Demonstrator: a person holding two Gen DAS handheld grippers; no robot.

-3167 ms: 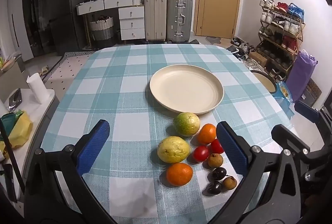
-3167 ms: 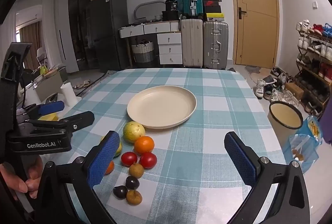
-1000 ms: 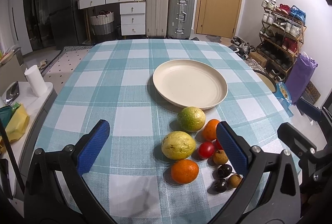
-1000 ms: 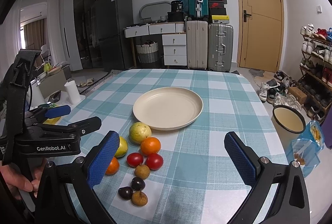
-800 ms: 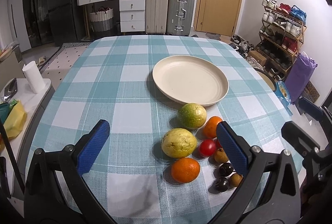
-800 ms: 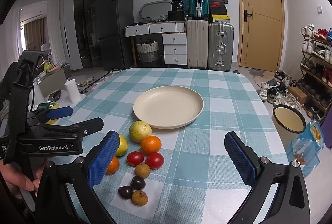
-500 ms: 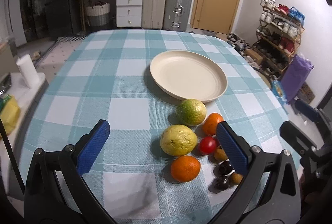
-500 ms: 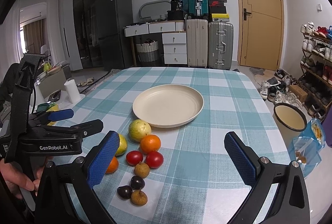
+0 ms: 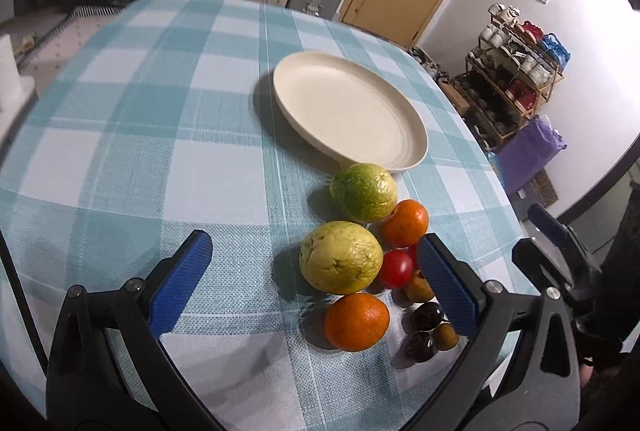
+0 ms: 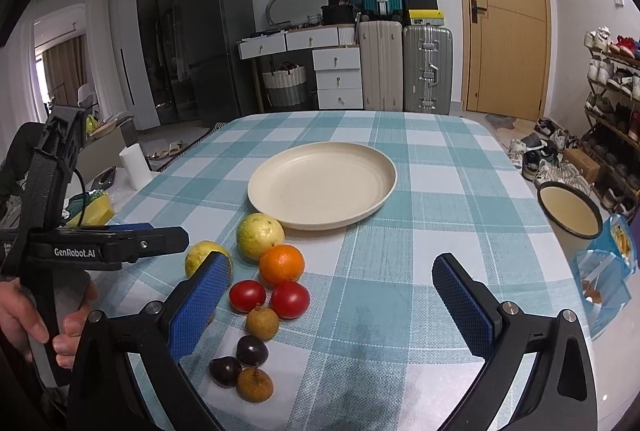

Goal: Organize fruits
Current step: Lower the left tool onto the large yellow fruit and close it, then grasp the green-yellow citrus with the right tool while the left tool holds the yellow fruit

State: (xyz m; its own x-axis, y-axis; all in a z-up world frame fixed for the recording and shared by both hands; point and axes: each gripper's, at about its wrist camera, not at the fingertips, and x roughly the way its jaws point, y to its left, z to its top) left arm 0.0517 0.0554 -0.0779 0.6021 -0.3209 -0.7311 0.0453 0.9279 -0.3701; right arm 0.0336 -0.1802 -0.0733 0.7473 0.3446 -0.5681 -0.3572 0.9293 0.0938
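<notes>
Through the left wrist camera we are looking down on the checked table [image 9: 160, 151] with our left gripper [image 9: 316, 279] spread wide and holding nothing. Between its blue pads we are framing the yellow guava [image 9: 340, 257], with the near orange [image 9: 356, 321] just in front of it and the green guava [image 9: 363, 197] beyond, close to the rim of the cream plate [image 9: 348, 111], which has nothing on it. We are judging that the first pick is only being lined up: nothing is gripped yet. The next move calls for lowering around the yellow guava, but the red tomato [image 9: 396, 268] and the near orange are sitting against it, so closing the pads may nudge them. The far orange [image 9: 404, 223] and the small brown and dark fruits [image 9: 426, 315] are crowding the right pad.

Through the right wrist camera we are holding our right gripper [image 10: 332, 295] open too, over bare cloth to the right of the fruit cluster. The plate [image 10: 380, 199] is lying ahead, well clear. On the left we are seeing the person's hand [image 10: 24, 315] around the other gripper's handle, hovering over the yellow fruit. A paper roll [image 10: 135, 165] is standing past the table's left side, and a round bin [image 10: 570, 211] beyond its right side.
</notes>
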